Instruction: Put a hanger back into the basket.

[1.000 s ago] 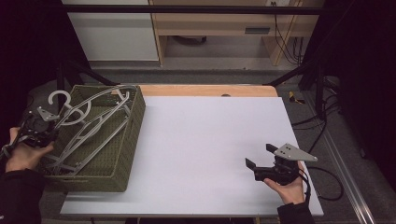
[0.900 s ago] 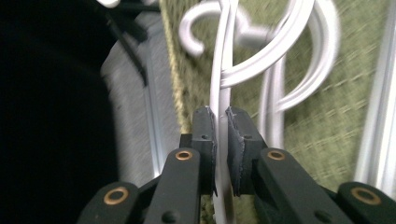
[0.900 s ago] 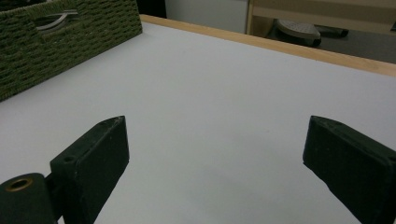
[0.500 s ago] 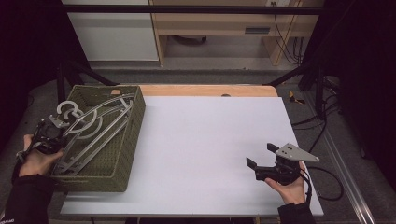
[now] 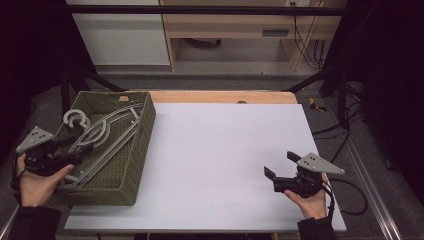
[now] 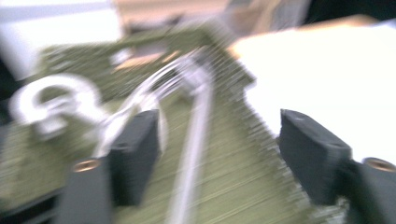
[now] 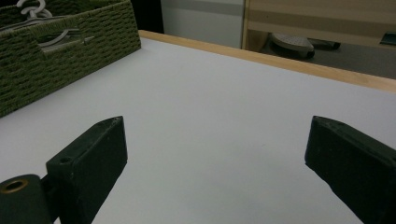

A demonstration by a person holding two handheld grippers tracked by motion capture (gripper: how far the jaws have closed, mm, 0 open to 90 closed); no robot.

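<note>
The left gripper [image 5: 75,156] sits at the left edge of the table, held in the person's left hand [image 5: 35,180], at the near left corner of a green woven basket [image 5: 142,132]. Its two black jaws have just been opening and now stand wide apart, with nothing clamped between the pads. In the blurred left gripper view [image 6: 219,154] a pale grey arm of a hanger runs up through the gap between the jaws, touching neither pad as far as the blur lets one tell. The grey plastic hangers [image 5: 100,135] lie stacked inside the basket, just ahead of the jaws, their hooks [image 5: 76,118] curling over the basket's far left rim. The basket stands on the left part of a white table [image 5: 225,150], whose far edge is a strip of bare wood. Well apart from all this, at the near right of the table, the right gripper [image 5: 277,172] rests low over the white surface in the person's right hand [image 5: 312,200], pointing left toward the basket. Its jaws are also spread wide and hold nothing; in the right gripper view [image 7: 215,154] only bare table lies between them, with the basket [image 7: 56,51] and the hangers [image 7: 32,8] far off at the upper left.
</note>
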